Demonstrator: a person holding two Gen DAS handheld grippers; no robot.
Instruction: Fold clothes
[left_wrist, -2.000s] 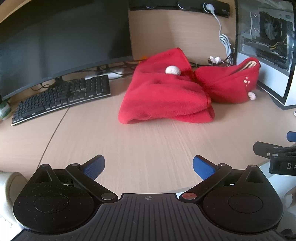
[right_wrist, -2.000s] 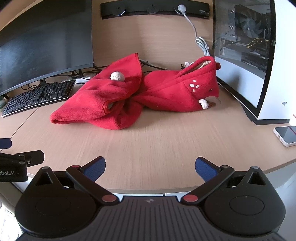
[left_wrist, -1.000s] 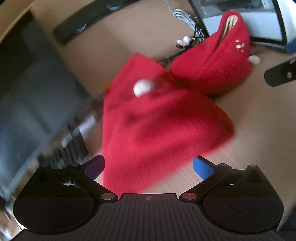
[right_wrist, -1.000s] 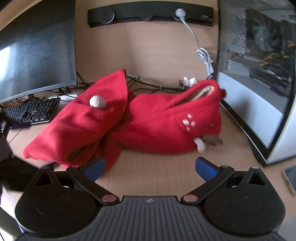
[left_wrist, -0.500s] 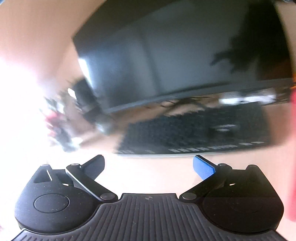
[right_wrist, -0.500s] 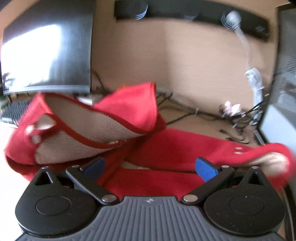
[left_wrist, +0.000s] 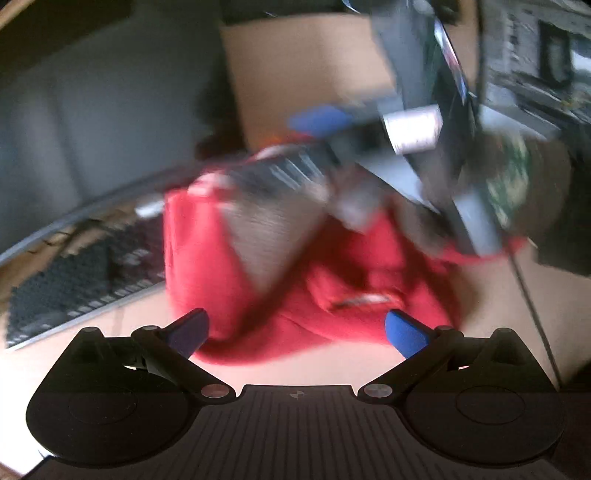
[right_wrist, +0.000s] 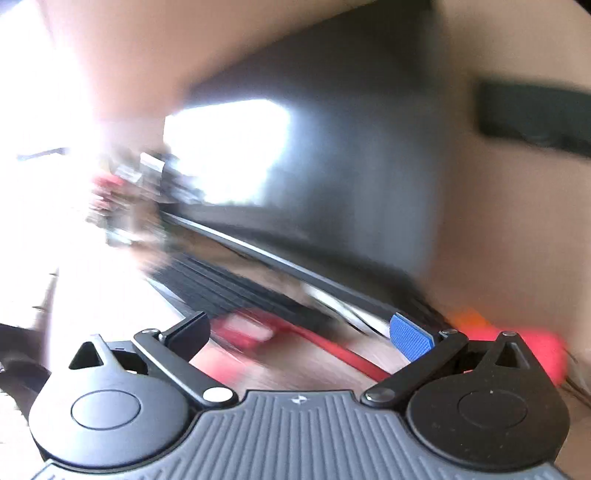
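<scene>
A red fleece garment (left_wrist: 229, 266) with a pale lining lies crumpled on the wooden desk (left_wrist: 491, 295), blurred by motion. My left gripper (left_wrist: 295, 326) is open, just in front of the garment's near edge. The right gripper's body shows above the garment in the left wrist view (left_wrist: 332, 155), low over the cloth. In the right wrist view my right gripper (right_wrist: 299, 332) is open, with red cloth (right_wrist: 258, 332) right below its fingers; nothing is between the pads.
A black keyboard (left_wrist: 74, 288) lies left of the garment, under a dark monitor (left_wrist: 92, 129). A computer case (left_wrist: 535, 55) stands at the back right. The right wrist view shows the monitor (right_wrist: 332, 184) and keyboard (right_wrist: 221, 288), blurred.
Both grippers swung fast. The left view turned from the monitor back to the garment. The right gripper moved over the garment and now faces the monitor. The garment has been opened, showing its lining.
</scene>
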